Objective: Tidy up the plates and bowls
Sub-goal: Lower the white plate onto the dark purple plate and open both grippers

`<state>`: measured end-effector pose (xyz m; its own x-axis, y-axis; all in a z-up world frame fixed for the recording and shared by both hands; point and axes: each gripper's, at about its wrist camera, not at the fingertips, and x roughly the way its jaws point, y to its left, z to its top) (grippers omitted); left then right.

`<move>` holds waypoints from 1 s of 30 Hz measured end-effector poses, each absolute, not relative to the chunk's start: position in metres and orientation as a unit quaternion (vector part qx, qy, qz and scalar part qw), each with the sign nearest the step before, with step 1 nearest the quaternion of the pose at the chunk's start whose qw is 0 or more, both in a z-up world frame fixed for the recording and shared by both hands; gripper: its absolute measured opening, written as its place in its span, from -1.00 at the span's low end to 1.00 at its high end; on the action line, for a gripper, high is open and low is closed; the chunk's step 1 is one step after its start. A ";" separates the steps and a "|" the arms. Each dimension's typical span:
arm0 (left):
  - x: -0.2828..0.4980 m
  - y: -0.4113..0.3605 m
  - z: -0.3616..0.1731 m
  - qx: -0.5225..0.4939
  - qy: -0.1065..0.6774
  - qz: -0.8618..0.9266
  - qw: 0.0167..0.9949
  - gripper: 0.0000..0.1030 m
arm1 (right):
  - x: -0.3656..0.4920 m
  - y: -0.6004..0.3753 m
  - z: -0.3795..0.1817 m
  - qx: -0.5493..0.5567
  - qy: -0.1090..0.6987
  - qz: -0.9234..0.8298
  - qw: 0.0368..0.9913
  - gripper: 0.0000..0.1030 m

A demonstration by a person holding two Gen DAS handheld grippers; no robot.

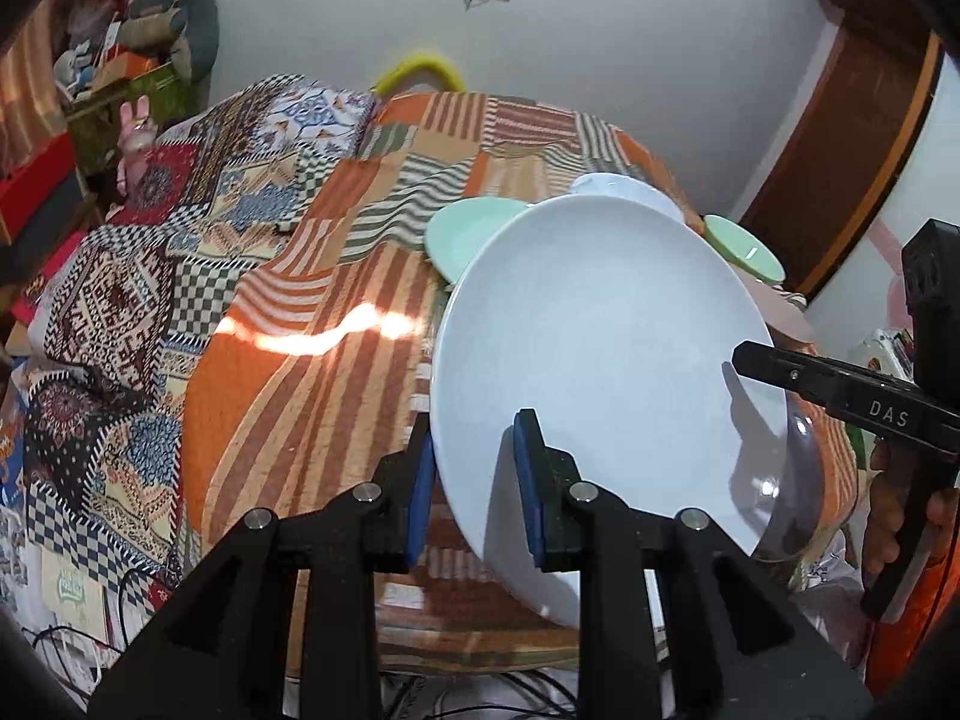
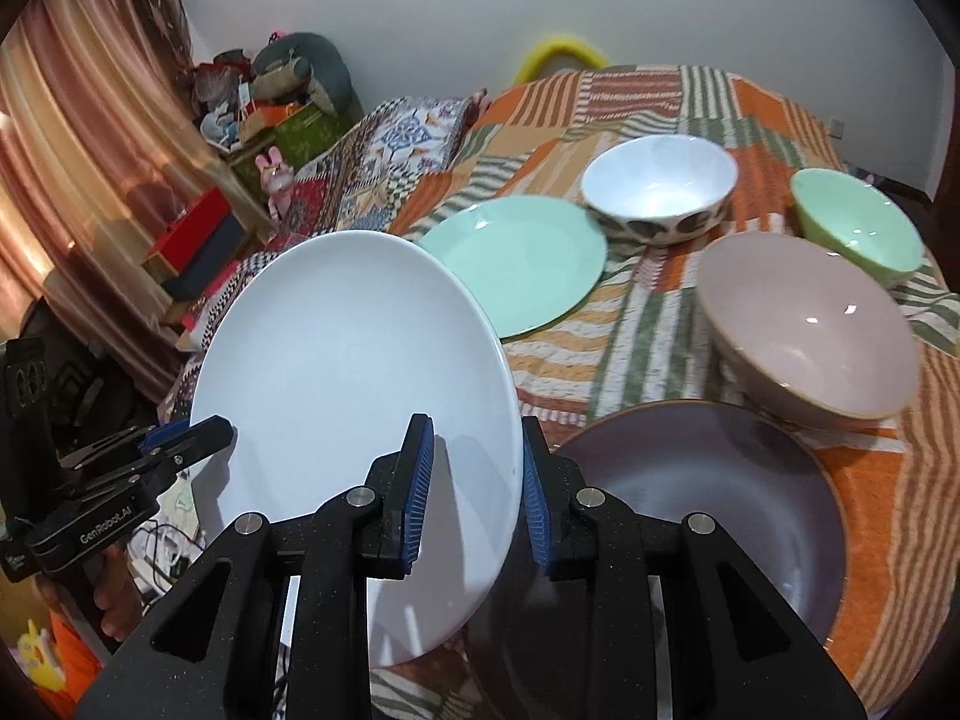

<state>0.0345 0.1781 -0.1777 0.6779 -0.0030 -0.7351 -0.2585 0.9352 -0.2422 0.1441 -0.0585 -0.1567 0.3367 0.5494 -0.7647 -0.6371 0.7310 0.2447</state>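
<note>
Before you, a patchwork cloth (image 2: 654,120) in orange, green and cream stripes covers the table, a streak of sunlight (image 1: 336,333) across it. A pale wall (image 2: 390,6) stands behind, a curtain (image 2: 78,138) left, a wooden door (image 1: 840,138) right.

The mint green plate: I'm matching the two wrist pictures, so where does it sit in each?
Left wrist: mint green plate lies centre, mostly hidden behind the tilted white plate.
Right wrist: it lies in full view, upper centre, beyond the white plate.
Shared landmark: the yellow loop by the wall.
</note>
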 end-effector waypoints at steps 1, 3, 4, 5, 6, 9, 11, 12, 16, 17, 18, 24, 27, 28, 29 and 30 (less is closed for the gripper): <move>0.036 0.174 -0.176 -0.163 0.394 0.068 0.902 -0.54 | 0.144 -0.062 -0.155 -0.047 0.445 0.362 0.818 -0.50; 0.038 0.168 -0.172 -0.159 0.394 0.063 0.903 -0.54 | 0.143 -0.071 -0.151 -0.042 0.440 0.358 0.823 -0.50; 0.040 0.163 -0.170 -0.155 0.394 0.060 0.904 -0.54 | 0.142 -0.075 -0.150 -0.039 0.438 0.356 0.825 -0.50; 0.042 0.159 -0.169 -0.152 0.395 0.057 0.904 -0.54 | 0.142 -0.080 -0.148 -0.036 0.436 0.354 0.827 -0.50; 0.043 0.156 -0.167 -0.150 0.396 0.055 0.904 -0.54 | 0.142 -0.084 -0.147 -0.033 0.434 0.353 0.828 -0.50; 0.049 0.143 -0.164 -0.144 0.402 0.045 0.903 -0.54 | 0.142 -0.100 -0.143 -0.022 0.429 0.347 0.834 -0.50; 0.054 0.136 -0.163 -0.144 0.407 0.037 0.901 -0.54 | 0.141 -0.110 -0.142 -0.017 0.427 0.343 0.837 -0.50; 0.054 0.133 -0.162 -0.144 0.409 0.034 0.901 -0.54 | 0.141 -0.115 -0.141 -0.015 0.426 0.341 0.838 -0.50; 0.062 0.117 -0.161 -0.132 0.418 0.022 0.898 -0.54 | 0.140 -0.133 -0.142 -0.003 0.426 0.331 0.842 -0.50; 0.064 0.113 -0.161 -0.129 0.420 0.019 0.898 -0.54 | 0.141 -0.138 -0.143 0.000 0.426 0.328 0.843 -0.50; 0.067 0.108 -0.160 -0.124 0.424 0.015 0.897 -0.54 | 0.141 -0.142 -0.144 0.003 0.427 0.325 0.844 -0.50; 0.079 0.084 -0.161 -0.105 0.441 -0.001 0.892 -0.54 | 0.142 -0.166 -0.149 0.018 0.433 0.310 0.846 -0.50; 0.085 0.074 -0.165 -0.102 0.451 -0.008 0.887 -0.54 | 0.141 -0.176 -0.152 0.022 0.437 0.302 0.847 -0.50; 0.087 0.071 -0.166 -0.101 0.455 -0.011 0.885 -0.54 | 0.142 -0.179 -0.154 0.024 0.439 0.299 0.847 -0.50; 0.089 0.069 -0.168 -0.100 0.459 -0.013 0.883 -0.54 | 0.143 -0.183 -0.156 0.025 0.441 0.297 0.846 -0.50; 0.092 0.065 -0.171 -0.098 0.463 -0.015 0.881 -0.54 | 0.143 -0.185 -0.158 0.025 0.444 0.293 0.846 -0.50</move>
<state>0.0918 0.0655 -0.1709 0.5709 -0.1178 -0.8126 -0.0634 0.9804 -0.1867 0.1434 -0.1851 -0.1575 0.4330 0.5190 -0.7370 -0.4742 0.8265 0.3034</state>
